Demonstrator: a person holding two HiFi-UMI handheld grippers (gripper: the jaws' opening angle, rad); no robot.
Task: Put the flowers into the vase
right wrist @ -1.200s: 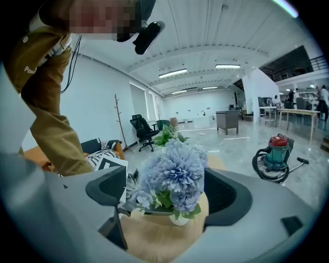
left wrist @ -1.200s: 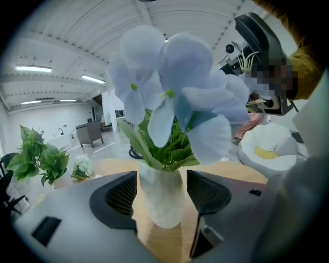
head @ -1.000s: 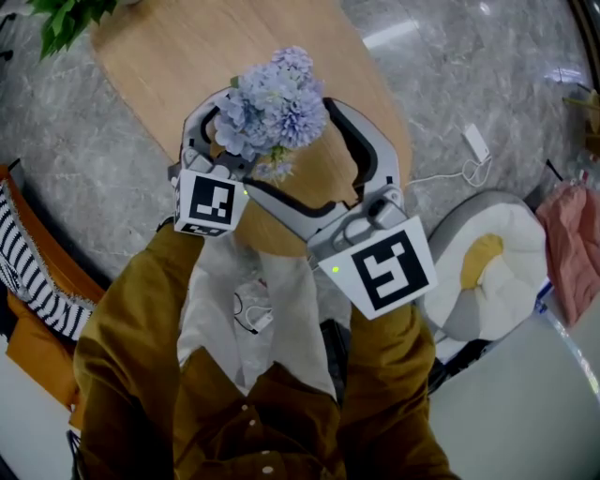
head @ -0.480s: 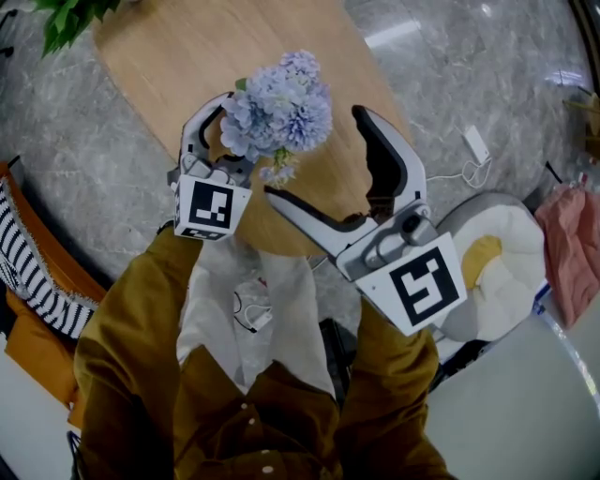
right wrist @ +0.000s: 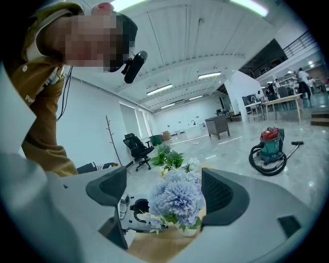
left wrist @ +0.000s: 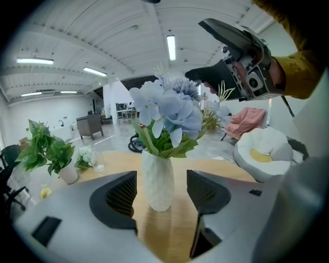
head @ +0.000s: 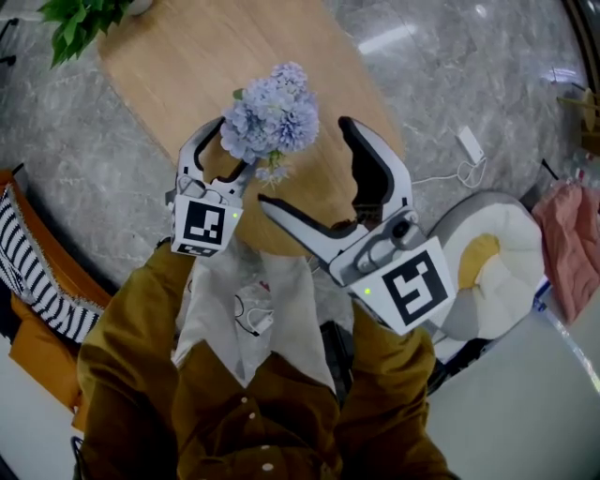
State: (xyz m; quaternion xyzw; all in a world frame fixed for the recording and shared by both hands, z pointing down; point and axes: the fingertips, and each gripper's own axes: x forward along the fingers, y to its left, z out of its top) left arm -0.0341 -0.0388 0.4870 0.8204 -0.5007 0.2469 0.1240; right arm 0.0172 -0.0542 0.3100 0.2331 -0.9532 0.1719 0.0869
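Observation:
A bunch of pale blue flowers (head: 272, 114) stands upright in a white textured vase (left wrist: 157, 180) on the oval wooden table (head: 187, 66). In the head view the blooms hide the vase. My left gripper (head: 230, 150) is open, level with the vase, which stands between its jaw tips with a gap on each side (left wrist: 162, 190). My right gripper (head: 305, 164) is open and empty, raised to the right of the flowers. The right gripper view shows the flowers (right wrist: 177, 198) in line with its jaws and further off. The left gripper view shows the right gripper (left wrist: 198, 49) above the blooms.
A potted green plant (head: 80, 19) and a small glass of white flowers (left wrist: 87, 156) stand at the table's far end. On the floor to the right lie a white cushion seat (head: 487, 262), a charger with cable (head: 469, 145) and pink cloth (head: 572, 234). A vacuum cleaner (right wrist: 270, 146) stands far off.
My right gripper has come away from around the flowers, rising and rolling to their right. The left gripper has drawn back slightly from the vase. The flowers stay in the vase.

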